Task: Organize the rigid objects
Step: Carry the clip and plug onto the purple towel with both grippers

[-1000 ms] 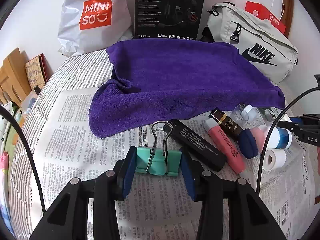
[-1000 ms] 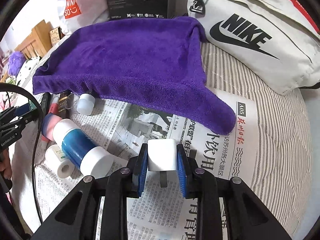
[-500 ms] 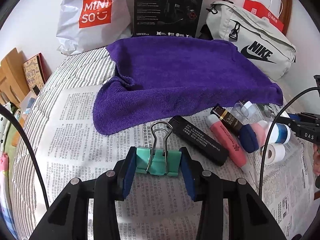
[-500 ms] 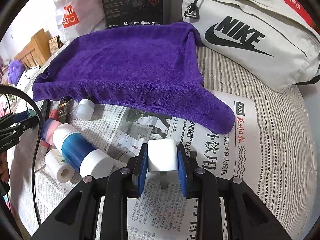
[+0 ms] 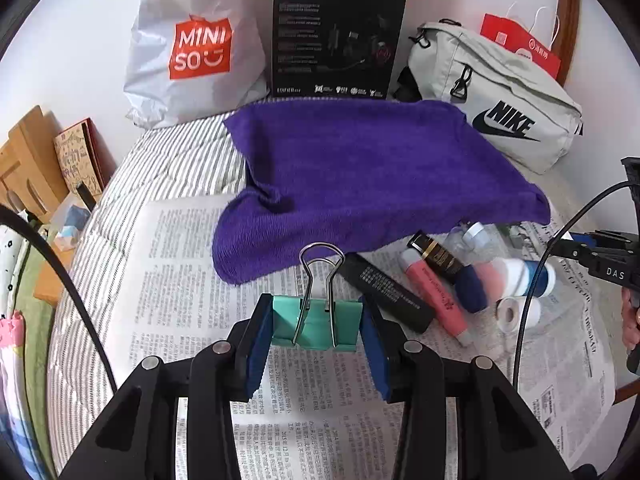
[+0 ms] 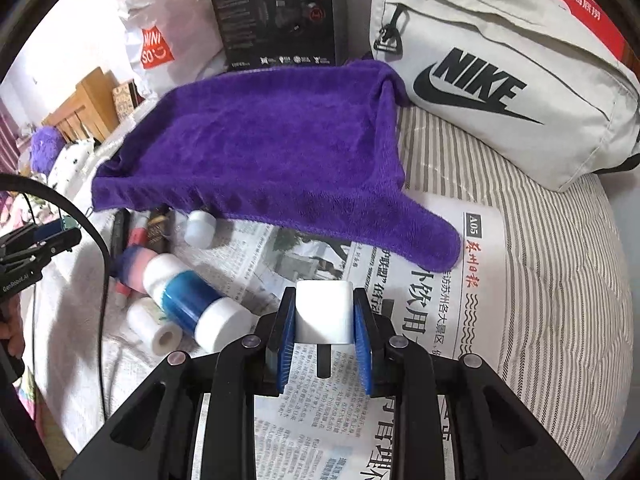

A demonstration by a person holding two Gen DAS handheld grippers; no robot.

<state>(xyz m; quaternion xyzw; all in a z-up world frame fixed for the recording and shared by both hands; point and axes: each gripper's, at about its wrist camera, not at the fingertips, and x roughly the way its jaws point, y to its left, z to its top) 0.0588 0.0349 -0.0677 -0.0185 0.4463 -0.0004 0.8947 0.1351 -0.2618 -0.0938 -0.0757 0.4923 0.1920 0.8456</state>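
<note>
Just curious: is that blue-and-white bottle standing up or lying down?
Lying down. The blue-and-white bottle rests on its side on the newspaper, white cap pointing toward the camera.

Left gripper [image 5: 316, 326]: fingers level, blue pads clamped on a teal binder clip [image 5: 315, 327]. Right gripper [image 6: 324, 322]: pads pressed against both sides of a white charger plug [image 6: 324, 316].

A bed with a grey-and-white striped cover [image 5: 168, 168] fills the room ahead of the tool. Behind it stands a plain white wall [image 5: 80, 40], bright in soft daylight. To the left there is light wooden furniture [image 5: 24, 160], and to the far right a curved brown wooden edge [image 5: 570, 20].
</note>
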